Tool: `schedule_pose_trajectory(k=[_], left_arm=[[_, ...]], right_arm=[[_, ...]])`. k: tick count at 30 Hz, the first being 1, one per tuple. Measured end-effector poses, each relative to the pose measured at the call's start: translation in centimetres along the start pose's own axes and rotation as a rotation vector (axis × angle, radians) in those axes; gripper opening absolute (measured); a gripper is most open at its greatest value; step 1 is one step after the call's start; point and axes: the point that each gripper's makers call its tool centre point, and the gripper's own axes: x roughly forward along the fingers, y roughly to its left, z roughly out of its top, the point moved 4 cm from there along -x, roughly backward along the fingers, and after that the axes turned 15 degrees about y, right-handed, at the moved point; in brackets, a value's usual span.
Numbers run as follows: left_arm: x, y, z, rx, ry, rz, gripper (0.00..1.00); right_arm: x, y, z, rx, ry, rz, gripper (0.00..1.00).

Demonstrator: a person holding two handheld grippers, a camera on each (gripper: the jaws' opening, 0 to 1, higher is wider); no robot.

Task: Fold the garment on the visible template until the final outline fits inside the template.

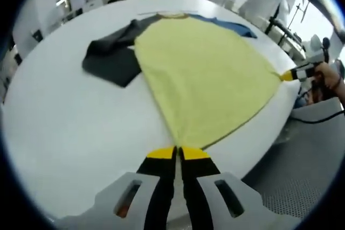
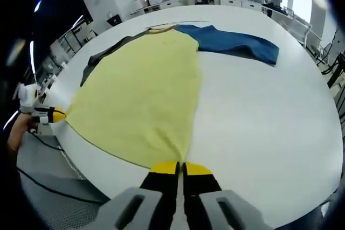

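The left gripper is pinching one hem corner of the yellow shirt between closed jaws; the right gripper is clamping the other corner likewise. The shirt is lying spread on the white table, its grey sleeve and blue sleeve stretching outward.

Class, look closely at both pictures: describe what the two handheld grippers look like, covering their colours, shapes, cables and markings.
Each gripper has two black jaws tipped with yellow pads, rising from a pale grey plastic body with slotted openings. That holds for the left gripper and the right gripper. Seen from across the table, each has a yellow tip on a white and black body. A black cable trails below the table edge.
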Motion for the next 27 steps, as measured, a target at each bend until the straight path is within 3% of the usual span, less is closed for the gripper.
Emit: schedule_pose_trajectory(k=[2,4,8,15,17,22,27], left_arm=[[0.0,-0.1,-0.1,0.022,0.003,0.007,0.0],[-0.2,-0.2,-0.1,0.025,-0.005,0.01,0.03],[-0.9,-0.3,0.0,0.012,-0.009,0.001,0.14],[-2.8,-0.2,0.9,-0.084,-0.121,0.003,0.39],[-3.2,0.0,1.0,-0.075,-0.143,0.011,0.47],[-3.6,0.3,1.3,-0.091,-0.168,0.037,0.56],[-4.0,0.1,1.7,-0.102,-0.205,0.034,0.71]], right_arm=[[-0.2,0.5,-0.1,-0.023,0.0,0.008,0.0],[-0.3,0.5,-0.1,0.008,-0.016,0.027,0.03],[-0.6,0.5,0.2,0.044,-0.053,0.042,0.16],[-1.5,0.5,1.2,0.077,-0.121,0.071,0.3],[-1.8,0.4,1.6,0.08,-0.139,0.07,0.35],[-2.6,0.1,2.4,0.092,-0.182,0.081,0.4],[-3.2,-1.3,3.5,0.101,-0.217,0.061,0.47]])
